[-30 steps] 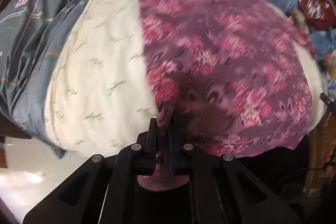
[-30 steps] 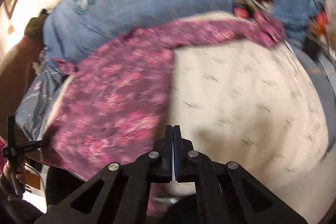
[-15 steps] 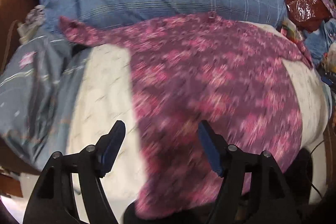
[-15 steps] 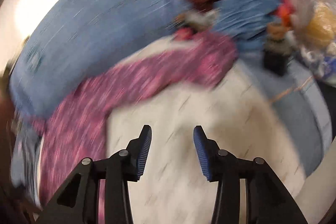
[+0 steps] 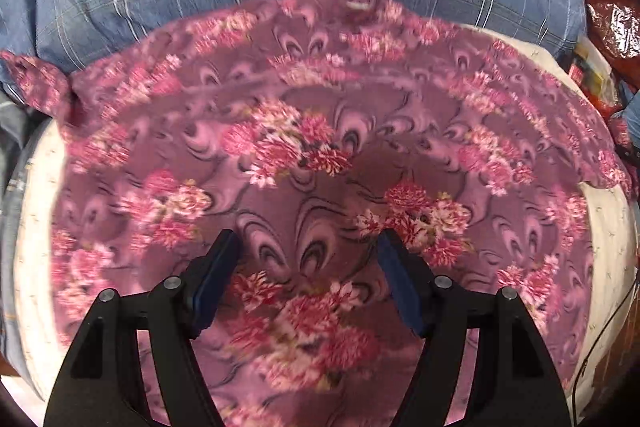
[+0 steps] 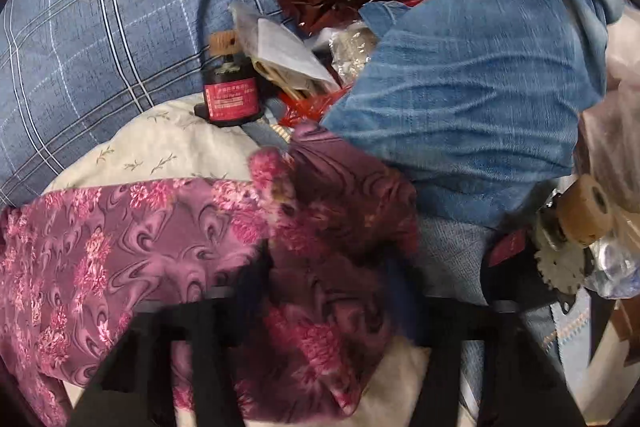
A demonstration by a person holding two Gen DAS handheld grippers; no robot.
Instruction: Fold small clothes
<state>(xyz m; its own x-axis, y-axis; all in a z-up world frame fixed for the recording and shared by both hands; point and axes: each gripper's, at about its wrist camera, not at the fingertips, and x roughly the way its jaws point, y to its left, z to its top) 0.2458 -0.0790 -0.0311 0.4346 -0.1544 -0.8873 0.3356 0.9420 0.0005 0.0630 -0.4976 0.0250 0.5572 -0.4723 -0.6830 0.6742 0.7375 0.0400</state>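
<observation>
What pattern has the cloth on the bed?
Purple garment with pink flower clusters and dark swirls; clearest in the left wrist view.

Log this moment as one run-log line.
task: fold clothes | left gripper: opening, empty, above floral garment | right gripper: closing around garment's bunched end | fold: not done

left claw: jaws wide, opening, tilted steeply down | right claw: jaws closing, blurred
</observation>
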